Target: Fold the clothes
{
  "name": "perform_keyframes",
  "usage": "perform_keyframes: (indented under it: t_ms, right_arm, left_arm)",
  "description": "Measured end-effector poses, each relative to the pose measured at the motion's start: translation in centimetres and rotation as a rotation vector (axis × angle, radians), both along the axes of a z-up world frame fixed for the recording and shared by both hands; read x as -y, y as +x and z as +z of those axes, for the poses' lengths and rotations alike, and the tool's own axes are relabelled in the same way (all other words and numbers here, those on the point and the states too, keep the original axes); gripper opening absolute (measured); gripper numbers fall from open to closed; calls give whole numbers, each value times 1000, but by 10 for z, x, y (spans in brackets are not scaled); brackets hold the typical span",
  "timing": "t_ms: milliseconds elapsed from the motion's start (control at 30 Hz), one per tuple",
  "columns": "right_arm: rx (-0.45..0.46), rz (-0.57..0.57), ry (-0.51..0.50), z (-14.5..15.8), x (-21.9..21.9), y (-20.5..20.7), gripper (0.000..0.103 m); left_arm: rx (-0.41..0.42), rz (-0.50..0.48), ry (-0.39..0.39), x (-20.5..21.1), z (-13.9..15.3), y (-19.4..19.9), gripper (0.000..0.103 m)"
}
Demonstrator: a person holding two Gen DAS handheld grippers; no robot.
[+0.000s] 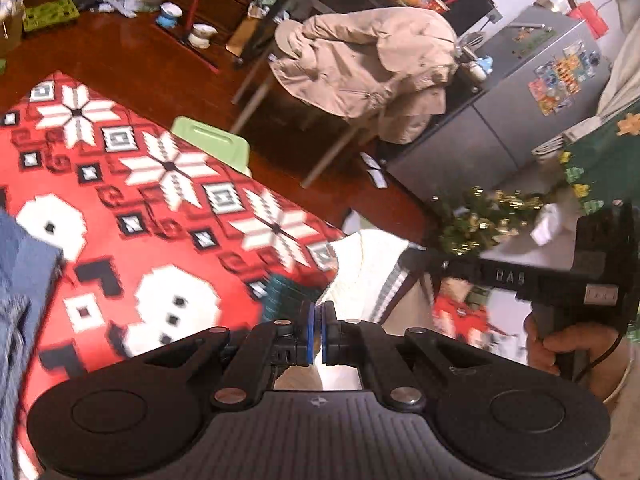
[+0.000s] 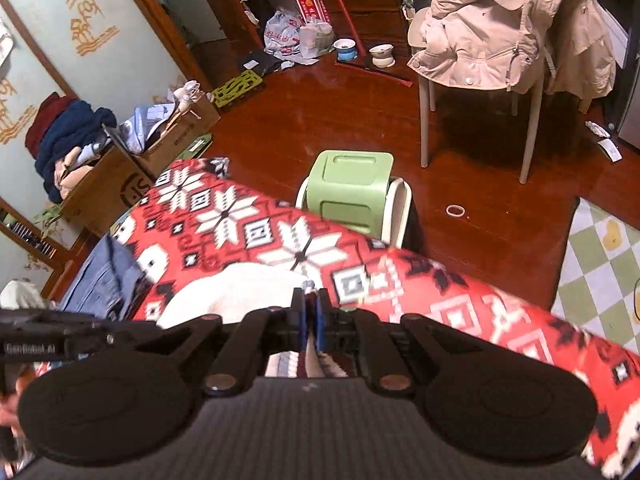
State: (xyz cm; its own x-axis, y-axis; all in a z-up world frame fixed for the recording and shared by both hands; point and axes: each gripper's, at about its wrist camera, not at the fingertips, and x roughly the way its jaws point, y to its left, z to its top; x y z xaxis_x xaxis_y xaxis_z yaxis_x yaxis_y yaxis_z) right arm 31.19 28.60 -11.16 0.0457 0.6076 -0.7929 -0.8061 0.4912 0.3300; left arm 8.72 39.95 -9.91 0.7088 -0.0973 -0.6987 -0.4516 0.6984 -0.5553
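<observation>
Over the red patterned blanket (image 2: pixel 460 300): white knit garment (image 2: pixel 240 284), held up between both tools. Left gripper (image 1: pixel 319 334) and right gripper (image 2: pixel 310 322) each pinched together on its edge, the cloth spanning from one to the other. Folded denim (image 2: pixel 108 276) beside. Garment's lower part hidden; frames blurred.

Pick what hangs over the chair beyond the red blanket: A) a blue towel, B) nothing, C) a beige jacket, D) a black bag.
C: a beige jacket is draped over the chair, past the red blanket, and it shows in both wrist views.
</observation>
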Motion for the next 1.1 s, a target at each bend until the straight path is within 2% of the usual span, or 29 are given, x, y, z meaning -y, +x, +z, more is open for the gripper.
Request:
perform_keyframes:
  t_ms: [67, 167, 233, 267, 467, 600, 800, 933, 1100]
  right_arm:
    - [-11, -3, 3, -13, -15, 8, 5]
    - [-51, -31, -13, -33, -27, 20, 11]
    - [-64, -58, -19, -40, -27, 28, 24]
    - [-63, -76, -18, -40, -24, 31, 24]
    - [-38, -148, -5, -15, 44, 55, 29]
    - [-15, -239, -44, -2, 116, 67, 29]
    - [-16, -340, -170, -32, 205, 68, 30]
    - [-36, -274, -148, -54, 216, 47, 29]
    - [-50, -248, -119, -76, 196, 28, 29]
  left_arm:
    - [-32, 8, 14, -5, -12, 8, 3]
    - [-86, 20, -13, -14, -29, 17, 4]
    - [-95, 28, -43, -21, -33, 18, 3]
    - [-99, 22, -37, -23, -31, 19, 5]
    - [-126, -74, 54, -23, -15, 28, 8]
    - [-122, -163, 62, -8, -5, 45, 8]
    - [-86, -315, 68, 37, 1, 89, 8]
    - [-84, -378, 69, 67, -3, 120, 8]
    - [-104, -453, 24, 98, -11, 150, 8]
